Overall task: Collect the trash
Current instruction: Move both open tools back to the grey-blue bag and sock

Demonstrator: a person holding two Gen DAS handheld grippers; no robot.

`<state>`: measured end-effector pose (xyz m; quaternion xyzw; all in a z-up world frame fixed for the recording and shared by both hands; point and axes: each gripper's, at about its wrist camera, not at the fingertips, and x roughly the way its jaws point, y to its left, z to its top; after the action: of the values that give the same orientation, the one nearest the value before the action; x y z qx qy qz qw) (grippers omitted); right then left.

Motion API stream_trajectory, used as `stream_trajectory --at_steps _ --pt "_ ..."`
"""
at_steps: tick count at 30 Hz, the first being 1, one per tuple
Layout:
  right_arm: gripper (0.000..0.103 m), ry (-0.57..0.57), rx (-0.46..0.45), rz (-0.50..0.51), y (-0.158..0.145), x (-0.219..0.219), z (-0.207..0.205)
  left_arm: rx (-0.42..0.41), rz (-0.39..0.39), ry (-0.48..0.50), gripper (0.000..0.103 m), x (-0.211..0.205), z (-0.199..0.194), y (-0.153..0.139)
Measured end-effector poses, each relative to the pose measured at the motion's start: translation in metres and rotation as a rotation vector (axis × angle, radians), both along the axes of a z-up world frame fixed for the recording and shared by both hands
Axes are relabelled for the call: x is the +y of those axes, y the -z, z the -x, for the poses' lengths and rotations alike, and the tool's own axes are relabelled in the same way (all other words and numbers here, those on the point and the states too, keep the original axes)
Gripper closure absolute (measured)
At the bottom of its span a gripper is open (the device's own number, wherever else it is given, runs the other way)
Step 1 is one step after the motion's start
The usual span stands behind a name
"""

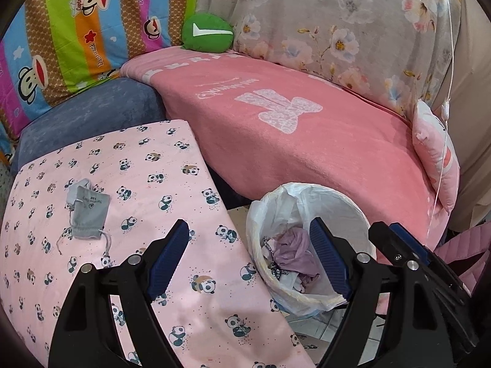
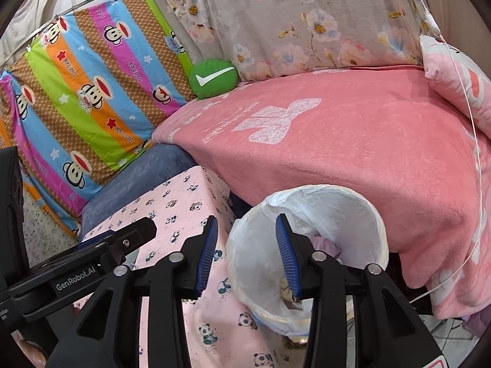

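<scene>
A white bin (image 1: 310,191) lined with a thin plastic bag stands on the floor between the panda-print surface and the pink sofa. Crumpled purple trash (image 1: 294,251) lies inside it. A small grey drawstring pouch (image 1: 87,214) rests flat on the panda-print cloth (image 1: 159,165), left of my left gripper (image 1: 248,222). That gripper is open and empty, with its right finger over the bin's mouth. My right gripper (image 2: 247,217) is open with nothing between its pads and hangs at the left rim of the bin (image 2: 337,199). The pouch is hidden in the right wrist view.
A pink blanket (image 1: 307,153) covers the sofa seat behind the bin. A green check-mark cushion (image 1: 207,32) sits in the corner, and a pink pillow (image 1: 438,159) leans at the right. A thin white cable (image 1: 446,107) hangs at the right. Tiled floor (image 1: 322,328) shows below the bin.
</scene>
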<state>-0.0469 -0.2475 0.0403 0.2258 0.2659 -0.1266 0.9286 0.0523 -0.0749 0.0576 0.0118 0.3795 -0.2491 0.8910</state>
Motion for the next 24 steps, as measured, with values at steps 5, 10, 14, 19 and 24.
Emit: stream_trajectory --at_steps 5,10,14,19,24 --pt "0.057 -0.034 0.009 0.011 -0.001 0.019 -0.008 0.018 0.011 -0.044 0.026 0.026 -0.008 0.005" --pt "0.053 -0.076 0.024 0.023 0.001 0.046 -0.021 0.028 0.005 -0.089 0.026 0.054 -0.015 0.012" --pt "0.051 -0.122 0.046 0.032 0.005 0.071 -0.036 0.041 -0.002 -0.131 0.026 0.08 -0.023 0.019" --pt "0.044 -0.175 0.068 0.044 0.011 0.105 -0.056 0.062 -0.008 -0.191 0.026 0.115 -0.034 0.029" --pt "0.041 -0.233 0.098 0.053 0.02 0.14 -0.079 0.08 -0.016 -0.252 0.026 0.153 -0.047 0.041"
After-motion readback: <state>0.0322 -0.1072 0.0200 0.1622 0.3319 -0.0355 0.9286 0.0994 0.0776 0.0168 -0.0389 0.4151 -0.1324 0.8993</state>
